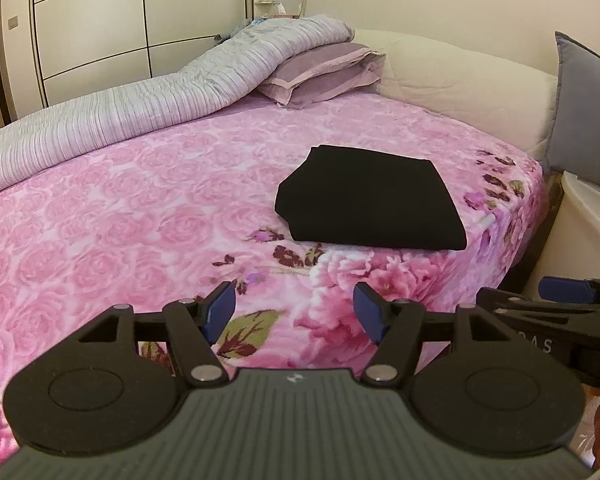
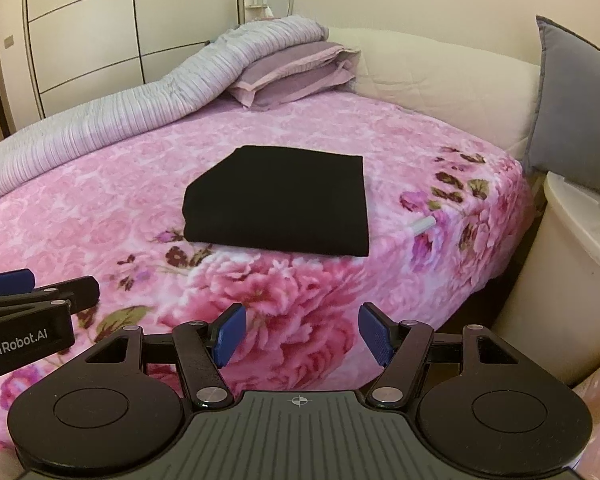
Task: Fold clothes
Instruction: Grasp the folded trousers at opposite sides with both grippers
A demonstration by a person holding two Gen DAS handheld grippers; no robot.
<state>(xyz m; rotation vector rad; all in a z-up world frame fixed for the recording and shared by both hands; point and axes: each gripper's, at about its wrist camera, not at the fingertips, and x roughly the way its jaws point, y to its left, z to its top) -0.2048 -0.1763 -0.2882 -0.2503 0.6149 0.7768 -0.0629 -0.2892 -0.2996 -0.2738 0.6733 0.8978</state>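
Note:
A black garment [image 1: 370,200] [image 2: 280,200] lies folded into a neat rectangle on the pink floral bedspread [image 1: 140,208] [image 2: 100,208], near the bed's right corner. My left gripper [image 1: 295,312] is open, held above the near part of the bed, well short of the garment, with nothing between its blue pads. My right gripper [image 2: 302,334] is open too, also empty and back from the garment. Each gripper shows at the edge of the other's view: the right one [image 1: 560,312] and the left one [image 2: 24,300].
A rolled striped quilt [image 1: 120,116] runs along the bed's far left side onto purple pillows [image 1: 324,76]. A cream headboard cushion [image 1: 460,84] and grey pillow [image 1: 584,112] sit at the right. A white nightstand [image 2: 572,272] stands beside the bed; a small white tube [image 2: 422,225] lies near the garment.

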